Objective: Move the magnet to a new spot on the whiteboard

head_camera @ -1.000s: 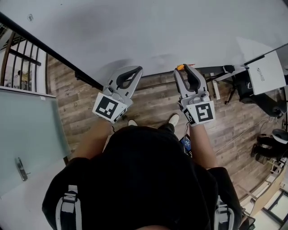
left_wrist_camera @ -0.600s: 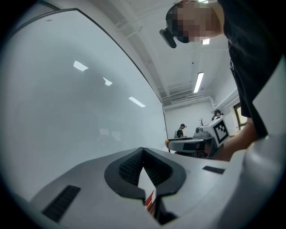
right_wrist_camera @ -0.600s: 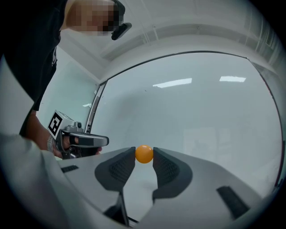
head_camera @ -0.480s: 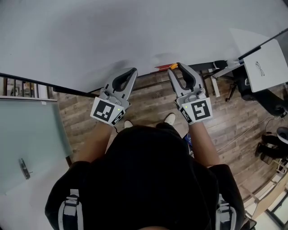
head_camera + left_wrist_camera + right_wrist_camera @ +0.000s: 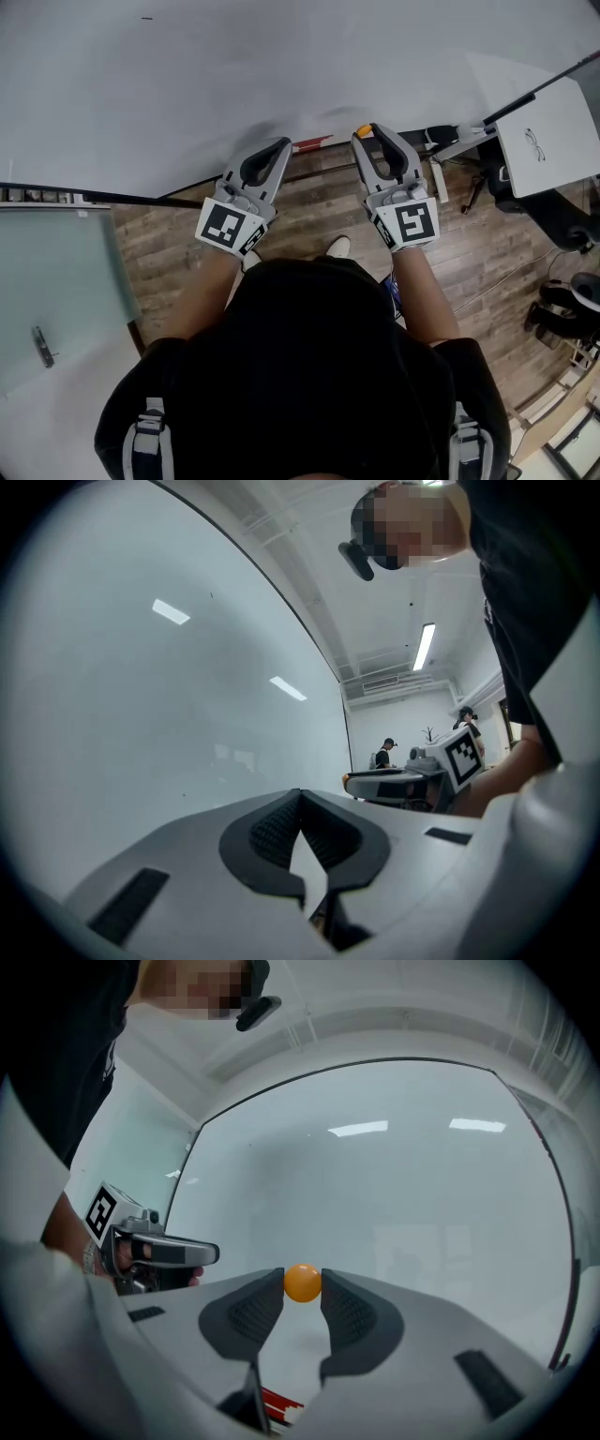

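A small orange ball magnet sits pinched between the tips of my right gripper, which is shut on it. From the head view the magnet is at the lower edge of the whiteboard; whether it touches the board I cannot tell. The whiteboard fills the space ahead of the jaws. My left gripper hangs beside the right one, a little lower and to the left, close to the board. Its pads meet at the tips with nothing between them.
A red strip lies along the whiteboard's bottom edge between the two grippers. A glass door with a handle stands at the left. A white desk and chairs are at the right, over wooden floor. People stand far off.
The view has tilted, so the whiteboard fills more of the picture. Both grippers have shifted slightly up toward the board's lower edge. The right gripper still holds the orange magnet.
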Available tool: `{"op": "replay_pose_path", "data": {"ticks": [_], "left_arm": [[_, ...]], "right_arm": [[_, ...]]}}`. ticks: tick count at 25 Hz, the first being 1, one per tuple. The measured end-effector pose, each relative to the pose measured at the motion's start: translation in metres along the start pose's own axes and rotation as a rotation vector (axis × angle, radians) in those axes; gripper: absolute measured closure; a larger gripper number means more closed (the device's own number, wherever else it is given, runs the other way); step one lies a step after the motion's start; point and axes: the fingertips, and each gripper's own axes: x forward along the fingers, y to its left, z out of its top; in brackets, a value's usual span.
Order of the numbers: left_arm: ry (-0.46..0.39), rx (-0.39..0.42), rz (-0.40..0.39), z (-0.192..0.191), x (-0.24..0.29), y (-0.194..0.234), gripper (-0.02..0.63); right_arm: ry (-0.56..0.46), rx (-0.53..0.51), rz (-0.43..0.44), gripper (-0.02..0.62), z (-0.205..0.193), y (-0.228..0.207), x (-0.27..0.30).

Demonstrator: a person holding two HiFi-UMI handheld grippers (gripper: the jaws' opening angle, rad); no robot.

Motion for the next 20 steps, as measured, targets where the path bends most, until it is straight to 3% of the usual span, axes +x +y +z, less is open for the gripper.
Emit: {"op": "replay_pose_path", "data": {"ticks": [6,20], "left_arm": [[-0.009,0.016,0.021,-0.010,0.017,-0.005,0.604],[0.018,0.014,0.031,-0.046,0.068,-0.019,0.604]], "right_arm": [[0.009,-0.047,-0.067,0.474,-0.007,-0.027,0.002],[0.069,0.004,-0.153,0.474,-0.062,-0.078,0.018]]}}
